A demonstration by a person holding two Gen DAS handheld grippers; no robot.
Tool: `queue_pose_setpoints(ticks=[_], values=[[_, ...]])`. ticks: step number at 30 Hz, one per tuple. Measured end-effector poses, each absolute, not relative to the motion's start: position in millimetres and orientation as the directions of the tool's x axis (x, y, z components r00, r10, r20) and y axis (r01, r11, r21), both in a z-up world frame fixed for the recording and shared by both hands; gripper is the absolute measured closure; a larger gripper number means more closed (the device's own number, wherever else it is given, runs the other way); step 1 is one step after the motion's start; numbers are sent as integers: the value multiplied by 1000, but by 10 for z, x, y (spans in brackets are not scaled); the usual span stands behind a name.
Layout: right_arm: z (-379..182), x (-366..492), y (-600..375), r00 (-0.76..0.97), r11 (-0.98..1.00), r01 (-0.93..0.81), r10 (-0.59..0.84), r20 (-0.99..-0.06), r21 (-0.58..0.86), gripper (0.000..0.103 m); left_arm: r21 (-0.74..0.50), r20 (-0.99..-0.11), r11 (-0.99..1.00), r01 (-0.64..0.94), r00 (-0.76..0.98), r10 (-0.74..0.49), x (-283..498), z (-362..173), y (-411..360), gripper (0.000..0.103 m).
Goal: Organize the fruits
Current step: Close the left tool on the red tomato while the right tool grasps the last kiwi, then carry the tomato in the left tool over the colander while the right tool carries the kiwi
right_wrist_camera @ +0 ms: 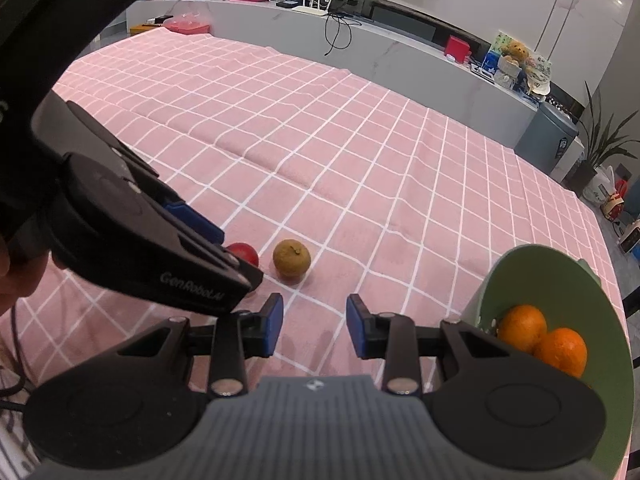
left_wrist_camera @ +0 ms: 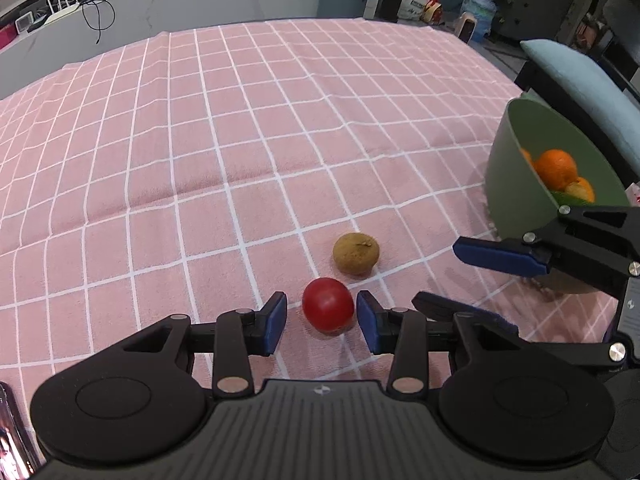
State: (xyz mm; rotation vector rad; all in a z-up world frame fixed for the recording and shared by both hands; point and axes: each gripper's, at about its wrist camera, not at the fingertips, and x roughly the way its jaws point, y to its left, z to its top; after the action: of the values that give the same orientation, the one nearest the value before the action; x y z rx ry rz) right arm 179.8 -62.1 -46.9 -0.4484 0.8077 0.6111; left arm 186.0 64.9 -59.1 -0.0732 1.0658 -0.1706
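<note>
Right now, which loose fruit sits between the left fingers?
The red fruit, flanked by the left gripper but not pressed. The brownish fruit lies just beyond it, outside the fingers.

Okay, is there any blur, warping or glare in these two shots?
Left wrist view: sharp, the tablecloth grid bows from fisheye warping, and a soft highlight sits on the red fruit. Right wrist view: same bowing, and the left gripper looms dark up close.
</note>
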Motion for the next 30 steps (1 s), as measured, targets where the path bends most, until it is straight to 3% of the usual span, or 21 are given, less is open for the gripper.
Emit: queue_pose_setpoints(ticks=[7,25,30], values=[[-547,1890,-579,538,739,-659,333,-775,-140,72,-169,-858,980,107,473,-200,1875,-595,664,72],[-651,2143,-329,492,744,-667,399,-774,-41,72,-198,-830,977,-74,543,-127,1860,-526,1057,73],[-710,2177,-306,473,749,-662,397,-786,-21,80,-198,-829,977,-78,545,-125,1846,-523,1069,73]])
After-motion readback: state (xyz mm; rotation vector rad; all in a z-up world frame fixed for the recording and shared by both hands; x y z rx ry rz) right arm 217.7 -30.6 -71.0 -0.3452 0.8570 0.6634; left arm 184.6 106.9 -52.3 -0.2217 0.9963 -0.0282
